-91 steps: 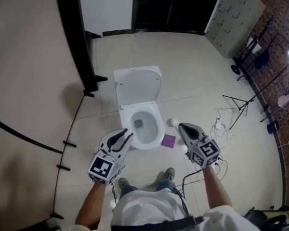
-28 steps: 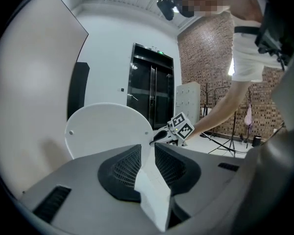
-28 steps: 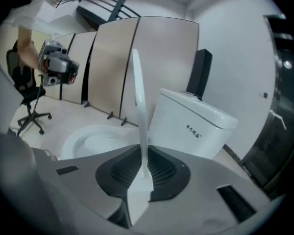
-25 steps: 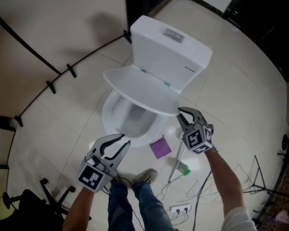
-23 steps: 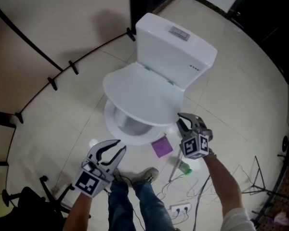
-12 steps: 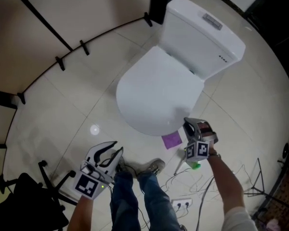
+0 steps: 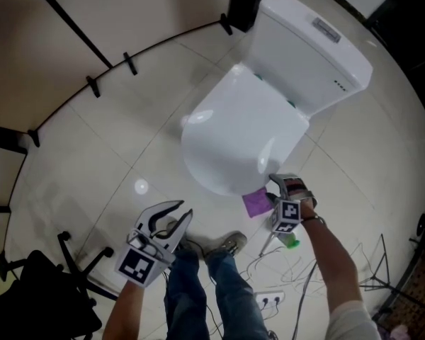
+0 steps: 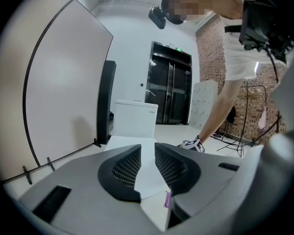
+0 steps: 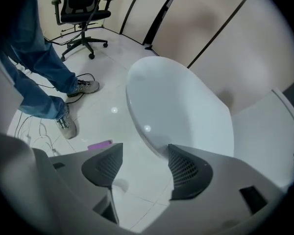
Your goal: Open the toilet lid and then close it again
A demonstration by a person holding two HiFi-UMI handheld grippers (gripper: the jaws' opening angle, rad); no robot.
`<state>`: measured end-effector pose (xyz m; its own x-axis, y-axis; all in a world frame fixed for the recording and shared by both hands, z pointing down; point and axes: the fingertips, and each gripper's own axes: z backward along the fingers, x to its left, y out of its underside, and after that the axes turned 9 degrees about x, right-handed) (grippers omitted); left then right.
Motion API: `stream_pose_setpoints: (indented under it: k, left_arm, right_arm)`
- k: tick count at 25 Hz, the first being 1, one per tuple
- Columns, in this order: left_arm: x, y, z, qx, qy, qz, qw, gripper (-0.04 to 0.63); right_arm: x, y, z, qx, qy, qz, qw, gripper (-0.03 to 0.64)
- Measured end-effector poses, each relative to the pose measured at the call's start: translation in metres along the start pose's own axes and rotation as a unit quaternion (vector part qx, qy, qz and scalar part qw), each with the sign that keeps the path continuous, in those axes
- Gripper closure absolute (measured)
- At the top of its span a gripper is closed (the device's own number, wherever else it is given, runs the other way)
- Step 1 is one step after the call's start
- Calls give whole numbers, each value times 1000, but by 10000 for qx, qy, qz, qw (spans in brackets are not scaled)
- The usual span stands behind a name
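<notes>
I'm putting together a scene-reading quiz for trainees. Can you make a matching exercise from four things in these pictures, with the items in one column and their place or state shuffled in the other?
Things:
1. toilet lid
2. purple square
3. office chair
4. flush button

Place or state:
A. on top of the tank
B. black, at the lower left of the head view
C. down, shut
D. lying flat on the floor

Pairs: 1-C, 2-D, 3-B, 4-A

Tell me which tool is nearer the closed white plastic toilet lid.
Right. The right tool is beside the front rim of the white plastic toilet lid, jaws just opened, nothing between them; the left tool is farther back, by the person's shoes.
</notes>
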<state>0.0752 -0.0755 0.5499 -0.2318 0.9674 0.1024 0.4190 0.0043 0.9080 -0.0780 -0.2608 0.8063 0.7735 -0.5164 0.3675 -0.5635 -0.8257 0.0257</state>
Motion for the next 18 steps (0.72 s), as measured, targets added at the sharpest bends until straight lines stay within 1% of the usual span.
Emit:
stream_pose_setpoints:
  k: [2, 6, 8, 10, 11, 13, 16, 18]
  left_arm:
    - [1, 1, -2, 39, 9, -8, 10000, 515]
    - [3, -4, 1, 186, 52, -135, 9997, 514]
    - [5, -16, 4, 188, 52, -185, 9996, 515]
    - [6, -35, 11, 230, 79, -226, 9994, 514]
    - [6, -48, 15, 236, 102, -237, 9994, 514]
    - [6, -82, 25, 211, 173, -250, 9993, 515]
    - [-3, -142, 38, 41, 314, -427, 9986, 515]
    - [-14, -179, 49, -19, 389, -593, 9975, 514]
  right_arm:
    - [-8, -10, 9, -95, -50, -205, 9997, 334]
    - [-8, -9, 14, -130, -259, -1056, 9940, 334]
    - [-16, -18, 38, -373, -200, -1496, 9878, 334]
    - [-30, -31, 82, -796, -90, -1922, 9781, 334]
    - [-39, -38, 110, -1041, -38, -2184, 9703, 334]
    - [-61, -49, 172, -1559, 11, -2804, 9471, 334]
    - [-94, -59, 270, -2294, 118, -3532, 9069, 334]
    - [-111, -65, 337, -2816, 242, -3958, 8738, 334]
